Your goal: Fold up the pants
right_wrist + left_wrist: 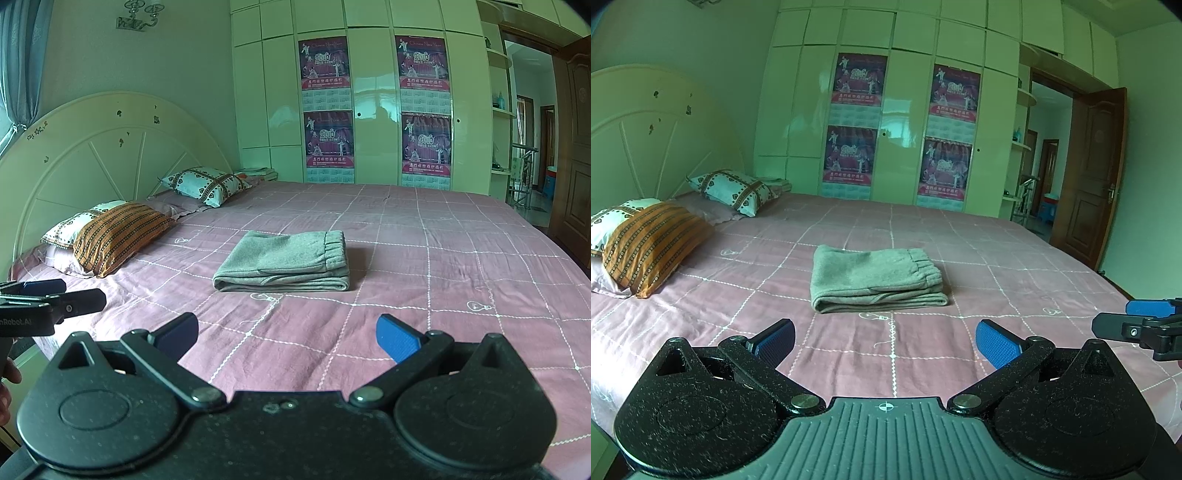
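Holding our left gripper (885, 341) and right gripper (287, 334) side by side above the near edge of the pink bed (997, 258), both with fingers spread wide and empty, we face the grey pants (877, 280) lying folded mid-bed, with pillows (650, 243) far left.

Bare bedspread (894, 354) lies open toward the folded pants (877, 280) at 12 o'clock, while pillows (650, 243) crowd 10 o'clock.
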A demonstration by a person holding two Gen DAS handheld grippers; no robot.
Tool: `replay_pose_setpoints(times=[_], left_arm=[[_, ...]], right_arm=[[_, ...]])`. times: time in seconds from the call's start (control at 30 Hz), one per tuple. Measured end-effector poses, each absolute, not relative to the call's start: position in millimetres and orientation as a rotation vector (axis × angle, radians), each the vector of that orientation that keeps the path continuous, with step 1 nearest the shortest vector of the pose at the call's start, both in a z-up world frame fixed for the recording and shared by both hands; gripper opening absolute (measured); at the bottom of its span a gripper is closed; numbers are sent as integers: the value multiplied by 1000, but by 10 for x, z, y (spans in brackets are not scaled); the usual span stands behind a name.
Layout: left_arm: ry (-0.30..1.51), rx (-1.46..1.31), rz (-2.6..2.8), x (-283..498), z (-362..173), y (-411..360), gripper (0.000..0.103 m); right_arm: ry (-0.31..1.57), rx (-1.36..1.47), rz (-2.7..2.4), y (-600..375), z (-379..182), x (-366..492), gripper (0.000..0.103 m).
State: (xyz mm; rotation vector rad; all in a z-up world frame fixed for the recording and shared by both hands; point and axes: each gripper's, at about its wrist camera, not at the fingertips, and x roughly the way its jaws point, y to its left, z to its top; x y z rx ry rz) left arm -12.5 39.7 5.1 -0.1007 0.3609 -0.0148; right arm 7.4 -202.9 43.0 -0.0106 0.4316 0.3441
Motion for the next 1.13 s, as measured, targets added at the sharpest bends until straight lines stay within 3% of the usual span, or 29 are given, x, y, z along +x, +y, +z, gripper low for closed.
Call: replay_pose_setpoints(times=[1.13], left_arm=[[331, -85, -28, -168, 51, 377, 103]], right_arm=[[421, -12, 345, -2108, 458, 73, 97]])
